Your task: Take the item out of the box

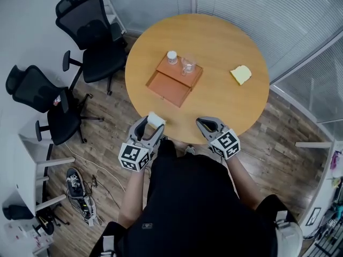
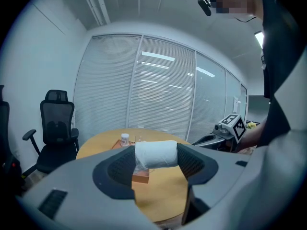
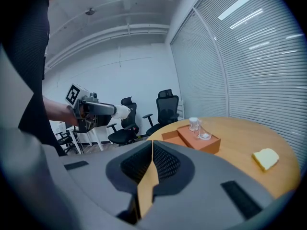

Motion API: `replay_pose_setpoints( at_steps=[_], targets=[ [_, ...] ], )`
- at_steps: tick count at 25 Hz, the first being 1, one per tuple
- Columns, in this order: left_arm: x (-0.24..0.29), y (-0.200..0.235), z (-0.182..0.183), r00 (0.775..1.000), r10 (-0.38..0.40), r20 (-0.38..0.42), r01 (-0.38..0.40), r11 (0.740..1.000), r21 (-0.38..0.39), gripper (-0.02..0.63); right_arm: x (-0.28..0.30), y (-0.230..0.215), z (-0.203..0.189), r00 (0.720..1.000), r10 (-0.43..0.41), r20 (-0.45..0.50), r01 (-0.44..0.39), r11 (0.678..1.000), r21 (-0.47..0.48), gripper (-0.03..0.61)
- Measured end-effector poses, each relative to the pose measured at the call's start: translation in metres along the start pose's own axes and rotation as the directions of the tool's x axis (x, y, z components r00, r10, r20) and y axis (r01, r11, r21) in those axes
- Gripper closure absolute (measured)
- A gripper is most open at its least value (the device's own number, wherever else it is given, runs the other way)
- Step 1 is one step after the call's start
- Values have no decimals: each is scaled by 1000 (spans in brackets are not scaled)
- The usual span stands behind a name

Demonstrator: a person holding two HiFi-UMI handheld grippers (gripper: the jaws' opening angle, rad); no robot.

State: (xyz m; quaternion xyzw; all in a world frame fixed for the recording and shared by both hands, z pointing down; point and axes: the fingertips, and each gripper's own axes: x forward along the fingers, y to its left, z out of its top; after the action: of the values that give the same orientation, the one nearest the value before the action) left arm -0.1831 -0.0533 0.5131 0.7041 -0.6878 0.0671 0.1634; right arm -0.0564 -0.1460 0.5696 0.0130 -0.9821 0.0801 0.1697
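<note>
In the left gripper, white roll lies crosswise.

In the left gripper view the white roll covers most of the orange box behind it (only a low corner shows beneath). In the head view the yellow lump near the bench's right edge is too small to name.

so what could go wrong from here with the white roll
The left gripper pinches the white roll only at its jaw tips, at the table's edge; a slip could drop it on the floor. The glass and small bottle stand on the orange box, so a bump there might topple them.
</note>
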Motion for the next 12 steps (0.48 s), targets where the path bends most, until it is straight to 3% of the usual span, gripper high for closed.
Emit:
replay_pose_setpoints(
  at_steps=[12],
  targets=[
    [-7, 6, 0, 1000, 4, 0, -4, 1000, 1, 337, 5, 9, 7, 1000, 10, 14, -10, 1000, 0, 571]
  ],
)
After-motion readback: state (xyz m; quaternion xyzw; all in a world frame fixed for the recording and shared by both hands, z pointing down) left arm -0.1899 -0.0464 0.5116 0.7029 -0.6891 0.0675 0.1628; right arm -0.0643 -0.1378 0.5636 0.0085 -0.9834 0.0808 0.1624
